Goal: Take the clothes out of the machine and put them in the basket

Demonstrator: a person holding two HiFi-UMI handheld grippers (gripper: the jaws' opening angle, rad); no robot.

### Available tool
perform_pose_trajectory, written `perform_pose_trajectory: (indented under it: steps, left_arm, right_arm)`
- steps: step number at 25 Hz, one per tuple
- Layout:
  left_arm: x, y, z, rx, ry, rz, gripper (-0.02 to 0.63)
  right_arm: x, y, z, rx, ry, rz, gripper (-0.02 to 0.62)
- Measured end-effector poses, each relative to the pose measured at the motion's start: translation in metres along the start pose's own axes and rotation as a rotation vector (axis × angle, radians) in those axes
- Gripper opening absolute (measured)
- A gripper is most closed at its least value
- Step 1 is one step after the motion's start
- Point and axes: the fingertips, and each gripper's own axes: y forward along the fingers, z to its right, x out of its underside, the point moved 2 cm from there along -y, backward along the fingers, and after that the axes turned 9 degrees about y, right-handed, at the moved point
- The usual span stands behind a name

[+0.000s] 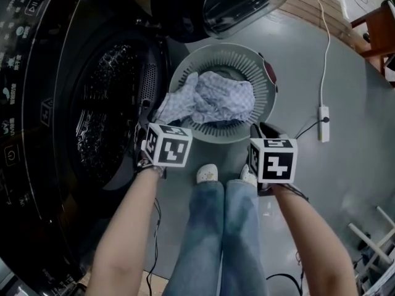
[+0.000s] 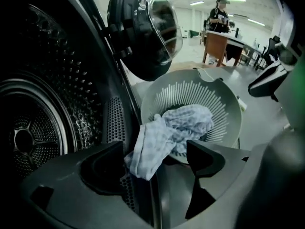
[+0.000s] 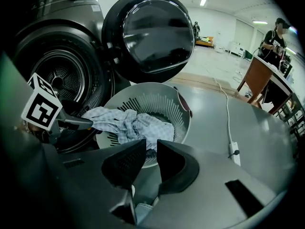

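A blue-and-white checked cloth (image 1: 216, 97) lies in the round grey slatted basket (image 1: 247, 63) on the floor. One end of it hangs over the rim toward the machine. My left gripper (image 2: 155, 149) is open by that hanging end (image 2: 147, 151), between the basket (image 2: 190, 92) and the dark drum (image 1: 105, 110); nothing is pressed between its pads. My right gripper (image 3: 151, 149) hovers at the near side of the basket (image 3: 157, 101), jaws almost together and empty. From this angle no clothes show inside the drum (image 2: 28, 128).
The machine's round door (image 1: 234, 5) stands swung open above the basket. A white power strip (image 1: 323, 123) and its cable lie on the grey floor at right. My legs and shoes (image 1: 216, 227) stand just below the basket. A wooden table (image 3: 257, 80) and a person (image 2: 219, 15) are far back.
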Motion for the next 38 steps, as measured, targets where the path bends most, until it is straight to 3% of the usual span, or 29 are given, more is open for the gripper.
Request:
perform_pose_trajectory:
  steps: [5,8,9,10,11,15,26,31,38]
  left_arm:
    - [0.041,0.016,-0.003,-0.048,0.050,-0.081,0.397]
    - [0.060,0.025,-0.007,-0.089,0.080,-0.141,0.340]
    - [0.062,0.024,-0.011,-0.116,0.076,-0.143,0.272]
    - [0.062,0.022,-0.016,-0.138,0.065,-0.132,0.117]
    - [0.059,0.019,-0.018,-0.139,0.045,-0.111,0.054]
    - [0.037,0.005,-0.014,-0.073,-0.038,-0.004,0.040]
    - [-0.047,-0.038,0.011,0.067,-0.084,0.209,0.040]
    - [-0.096,-0.057,0.018,0.174,-0.192,0.363,0.040]
    - [-0.131,-0.074,0.029,0.208,-0.174,0.429,0.041]
  right_arm:
    - [0.013,0.009,-0.008,-0.011,-0.011,-0.023,0.071]
    - [0.019,0.010,-0.012,-0.017,-0.021,-0.036,0.071]
    - [0.020,0.010,-0.013,-0.019,-0.025,-0.038,0.071]
    - [0.020,0.010,-0.014,-0.022,-0.030,-0.039,0.069]
    - [0.020,0.010,-0.014,-0.025,-0.038,-0.041,0.069]
    - [0.020,0.006,-0.012,-0.028,-0.063,-0.046,0.066]
    - [-0.002,-0.024,0.009,0.004,-0.022,-0.012,0.052]
    - [-0.012,-0.034,0.012,-0.009,0.014,0.003,0.011]
    - [-0.010,-0.041,0.014,-0.011,0.040,0.005,0.006]
